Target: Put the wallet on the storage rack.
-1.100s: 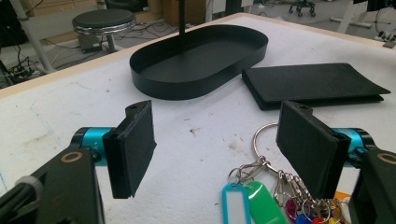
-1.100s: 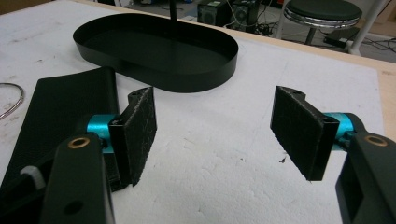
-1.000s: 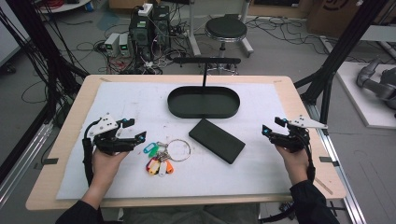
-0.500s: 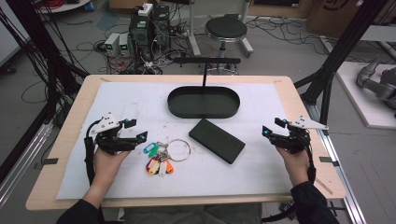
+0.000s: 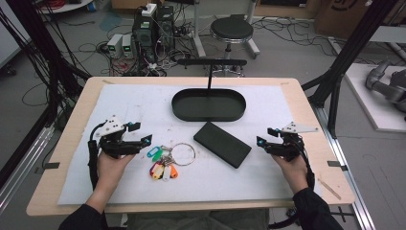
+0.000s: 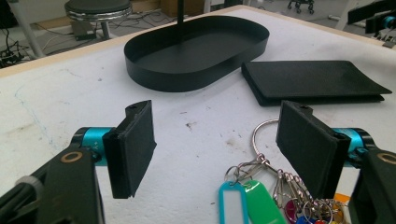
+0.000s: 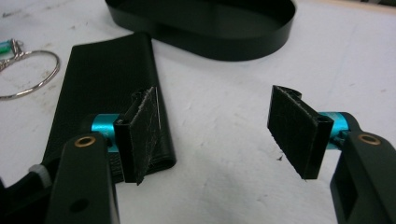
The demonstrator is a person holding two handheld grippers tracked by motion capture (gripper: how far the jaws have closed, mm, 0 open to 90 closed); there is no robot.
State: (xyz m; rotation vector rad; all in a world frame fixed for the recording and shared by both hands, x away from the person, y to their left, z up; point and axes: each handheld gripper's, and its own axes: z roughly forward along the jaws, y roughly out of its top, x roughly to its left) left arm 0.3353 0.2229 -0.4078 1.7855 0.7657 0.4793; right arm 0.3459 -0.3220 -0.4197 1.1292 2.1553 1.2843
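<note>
Teal-collared and black, the left gripper [image 5: 141,132] hovers low over the white-covered desk [image 5: 119,103], its fingers [image 6: 133,147] standing wide apart with nothing between them. Just to its right lies the key bunch [image 5: 165,160], a steel ring with coloured tags; in the left gripper view the keys [image 6: 261,189] sit right under the far finger, not yet enclosed. Farther right, past the ring, the black wallet [image 5: 222,144] lies flat and slantwise, and behind it, well apart, stands the black oval tray [image 5: 208,104] with its upright post.

At the right edge the right gripper [image 5: 265,143] points toward the wallet's near end. Its jaws have just been closing a little, yet the fingers [image 7: 299,128] are wide apart and bare; the wallet [image 7: 107,88] lies beside the left one, not between the two.

This looks like the approach step, before any grasp. Next, I judge, each gripper must shift inward and dip so its fingers straddle its thing, the ring being thin and the wallet low against the desk.
</note>
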